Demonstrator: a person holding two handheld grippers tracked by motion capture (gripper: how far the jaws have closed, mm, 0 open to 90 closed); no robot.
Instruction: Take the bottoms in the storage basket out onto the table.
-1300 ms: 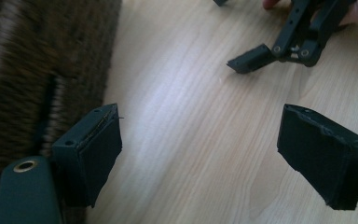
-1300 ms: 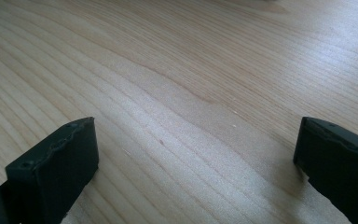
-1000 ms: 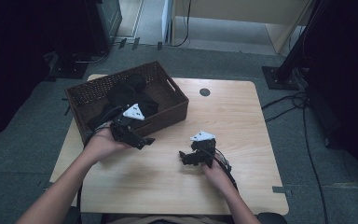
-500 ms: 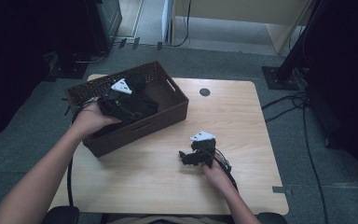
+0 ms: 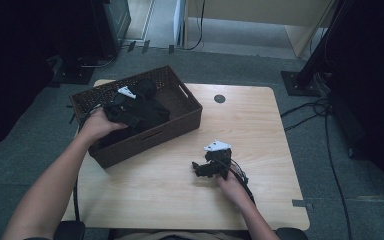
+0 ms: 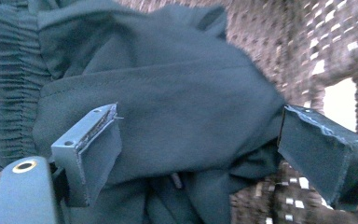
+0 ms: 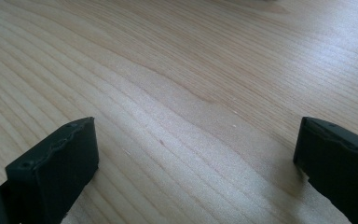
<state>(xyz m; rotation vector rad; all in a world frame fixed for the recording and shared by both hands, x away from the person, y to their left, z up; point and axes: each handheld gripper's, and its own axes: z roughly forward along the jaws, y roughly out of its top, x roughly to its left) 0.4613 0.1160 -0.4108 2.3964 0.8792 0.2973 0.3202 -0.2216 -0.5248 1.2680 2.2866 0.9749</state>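
A brown wicker basket (image 5: 152, 141) stands on the left part of the wooden table (image 5: 260, 135). Dark crumpled cloth (image 5: 150, 107) lies inside it. My left gripper (image 5: 129, 113) is down in the basket, over the cloth. In the left gripper view it (image 6: 196, 149) is open, its jaws wide apart with the dark cloth (image 6: 177, 88) bulging between them and the wicker wall (image 6: 326, 42) behind. My right gripper (image 5: 201, 168) rests low on the table near the front middle. Its own view shows it (image 7: 196, 163) open over bare wood (image 7: 191, 70).
A small black round hole (image 5: 219, 98) sits in the tabletop behind the basket's right corner. Black cables (image 5: 325, 115) run over the grey floor to the right of the table. A strip of tape (image 5: 300, 203) marks the table's front right corner.
My left gripper has gone from the table in front of the basket up and into the basket, onto the dark cloth. The right gripper has stayed in place.
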